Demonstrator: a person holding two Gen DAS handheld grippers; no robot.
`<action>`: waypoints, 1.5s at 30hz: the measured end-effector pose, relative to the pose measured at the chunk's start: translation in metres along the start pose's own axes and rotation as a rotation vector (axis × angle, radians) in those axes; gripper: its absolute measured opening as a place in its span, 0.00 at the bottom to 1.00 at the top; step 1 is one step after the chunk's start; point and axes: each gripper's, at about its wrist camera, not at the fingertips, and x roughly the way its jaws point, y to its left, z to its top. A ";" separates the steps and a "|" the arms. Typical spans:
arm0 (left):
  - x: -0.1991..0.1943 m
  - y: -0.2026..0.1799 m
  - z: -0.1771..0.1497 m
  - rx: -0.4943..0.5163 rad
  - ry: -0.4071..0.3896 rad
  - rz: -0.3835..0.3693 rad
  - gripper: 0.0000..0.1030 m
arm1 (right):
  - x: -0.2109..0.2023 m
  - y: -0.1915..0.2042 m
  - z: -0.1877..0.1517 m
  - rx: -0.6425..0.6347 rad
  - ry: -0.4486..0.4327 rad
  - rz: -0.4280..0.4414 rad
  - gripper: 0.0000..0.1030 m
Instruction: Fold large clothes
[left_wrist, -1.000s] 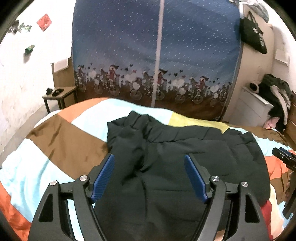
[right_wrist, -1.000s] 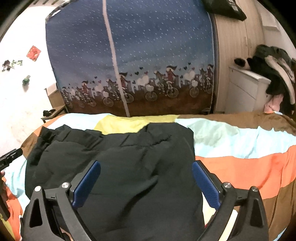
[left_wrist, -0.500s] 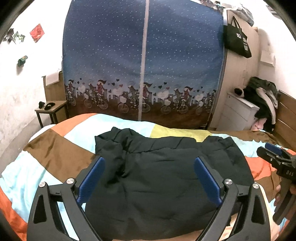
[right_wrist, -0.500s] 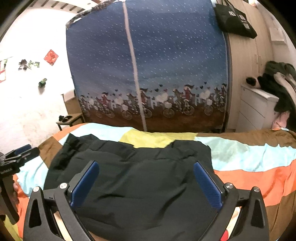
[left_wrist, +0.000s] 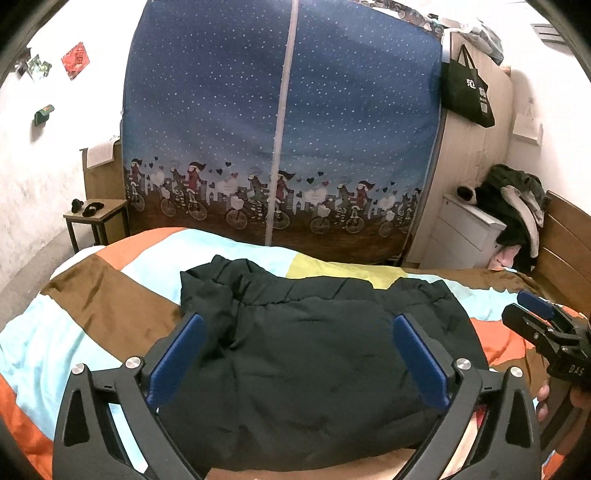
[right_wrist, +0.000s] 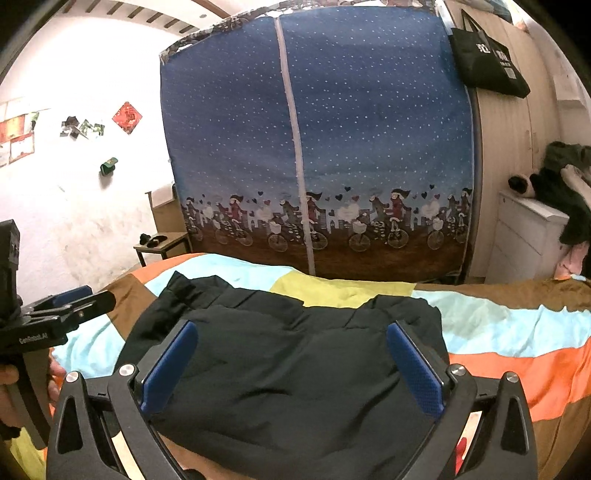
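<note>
a bedroom: a bed with a patchwork quilt (left_wrist: 110, 306) stands before a blue fabric wardrobe (left_wrist: 284, 129). on the quilt lies the dark jacket (left_wrist: 314, 354), already folded into a thick bundle whose long axis runs left to right across both views, its rumpled end with a raised flap toward the left. it sits ahead of and below both grippers, centred between them, so neither hand looks clearly nearer. the left gripper (left_wrist: 295, 354) is opening, jaws wide and nothing pinched, with the jacket only seen beyond them. the right gripper (right_wrist: 291, 358) hangs spread and empty too. any next fold would likely be across that long axis, end over end.
</note>
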 end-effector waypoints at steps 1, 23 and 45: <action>-0.002 -0.001 -0.001 0.007 -0.005 0.000 0.98 | -0.002 0.000 -0.002 0.003 -0.003 0.001 1.00; -0.031 -0.028 -0.045 0.133 -0.042 -0.013 0.98 | -0.041 0.006 -0.039 -0.018 -0.041 -0.004 1.00; -0.052 -0.014 -0.096 0.142 0.008 0.000 0.98 | -0.048 0.011 -0.093 0.029 0.051 -0.021 1.00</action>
